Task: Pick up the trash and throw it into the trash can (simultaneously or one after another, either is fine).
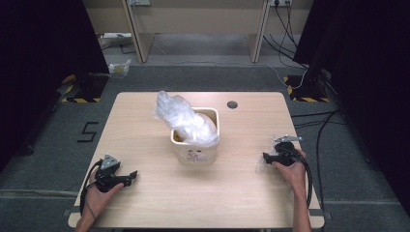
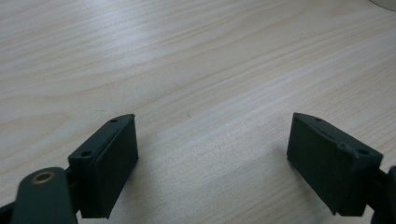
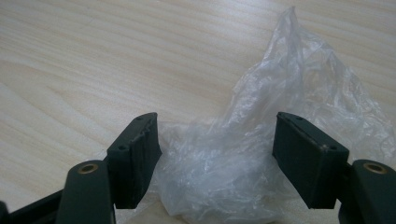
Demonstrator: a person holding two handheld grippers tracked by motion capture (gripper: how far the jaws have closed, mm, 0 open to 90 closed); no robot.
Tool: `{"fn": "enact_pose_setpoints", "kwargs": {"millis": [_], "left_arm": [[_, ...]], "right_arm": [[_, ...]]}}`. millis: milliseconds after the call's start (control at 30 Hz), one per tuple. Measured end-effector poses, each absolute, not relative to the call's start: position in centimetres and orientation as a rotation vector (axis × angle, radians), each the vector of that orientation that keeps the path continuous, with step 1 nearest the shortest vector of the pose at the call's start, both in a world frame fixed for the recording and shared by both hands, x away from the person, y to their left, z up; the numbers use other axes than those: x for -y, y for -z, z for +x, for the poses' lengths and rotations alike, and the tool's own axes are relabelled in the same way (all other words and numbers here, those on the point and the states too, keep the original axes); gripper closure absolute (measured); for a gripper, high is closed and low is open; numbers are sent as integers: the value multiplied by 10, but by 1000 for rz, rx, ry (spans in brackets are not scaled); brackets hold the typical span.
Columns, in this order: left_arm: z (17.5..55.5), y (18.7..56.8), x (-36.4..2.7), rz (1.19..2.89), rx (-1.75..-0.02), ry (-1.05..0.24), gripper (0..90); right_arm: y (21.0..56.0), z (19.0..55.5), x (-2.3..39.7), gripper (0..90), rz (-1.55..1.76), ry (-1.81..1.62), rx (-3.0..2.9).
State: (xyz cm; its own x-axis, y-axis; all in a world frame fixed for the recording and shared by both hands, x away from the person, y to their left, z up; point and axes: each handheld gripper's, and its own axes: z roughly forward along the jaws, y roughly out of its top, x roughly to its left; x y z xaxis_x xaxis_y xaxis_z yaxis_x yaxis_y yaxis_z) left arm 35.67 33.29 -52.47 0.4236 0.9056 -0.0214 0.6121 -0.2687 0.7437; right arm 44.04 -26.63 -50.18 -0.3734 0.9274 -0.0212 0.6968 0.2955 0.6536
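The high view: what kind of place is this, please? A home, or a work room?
Probably a lab or recording space, not a home. A lone wooden table stands on grey carpet between black curtains, with yellow-black hazard tape on the floor and loose cables running to wall sockets.

1. Bench (image 1: 145,125): carries every item listed below; a round hole (image 1: 232,104) sits in its far edge region, right of centre.
2. Tub (image 1: 195,145): stands near the bench centre, between the two grippers and farther from the person than both.
3. Large crumpled bag (image 1: 186,121): rests in the tub, rising above the rim and leaning toward the far left.
4. Left gripper (image 1: 129,177): lies on the near left part of the bench; its jaws stand apart over bare bench surface (image 2: 205,84).
5. Right gripper (image 1: 263,160): lies near the right edge, jaws pointing toward the bench centre.
6. Small crumpled bag (image 3: 261,154): lies on the bench between the right gripper's parted jaws, extending beyond them.
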Motion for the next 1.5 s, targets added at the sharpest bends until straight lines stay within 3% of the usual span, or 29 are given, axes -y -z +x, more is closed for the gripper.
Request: {"fn": "enact_pose_setpoints", "kwargs": {"millis": [167,333,533,633,1500], "left_arm": [[357,525,-333,1991,-1280,-545,155],[357,525,-333,1994,-1279,-546,154],[357,525,-333,1994,-1279,-545,154],[357,525,-333,1991,-1280,-545,155],[357,525,-333,1991,-1280,-545,154]], "right_arm": [[503,440,268,353,1454,-812,-2169],[501,438,271,484,1464,-820,-2168],[500,436,270,705,1426,-840,-2192],[500,436,268,759,1403,-841,-2200],[454,424,250,784,1237,-1030,-2137]]}}
